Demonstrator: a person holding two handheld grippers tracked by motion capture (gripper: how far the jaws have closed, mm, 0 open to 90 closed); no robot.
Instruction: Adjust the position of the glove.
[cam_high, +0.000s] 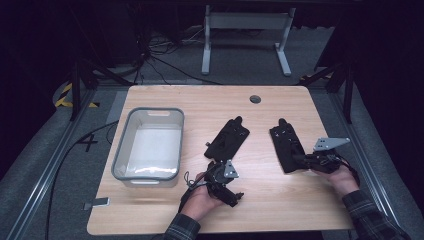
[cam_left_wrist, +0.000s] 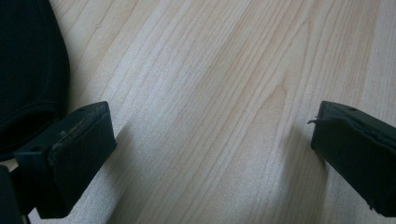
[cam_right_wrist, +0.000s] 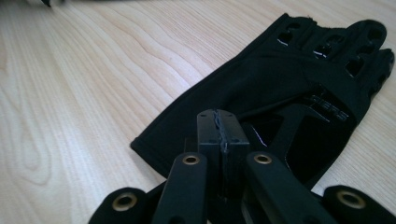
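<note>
1. Left gripper (cam_high: 235, 196) rests with jaws wide apart beside the left glove (cam_high: 227, 138); approach its cuff squarely.
2. Right gripper (cam_right_wrist: 218, 133) has jaws pressed together at the right glove (cam_right_wrist: 299, 88) cuff; whether fabric is pinched is unclear, so lift gently toward the grey bin (cam_high: 120, 155).

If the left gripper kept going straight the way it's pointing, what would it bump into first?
Probably the bare table. In the left gripper view, the open left gripper aims down at plain wood with nothing between its jaws. A black glove lies just off to one side, seemingly out of that line, though depth is hard to judge.
</note>
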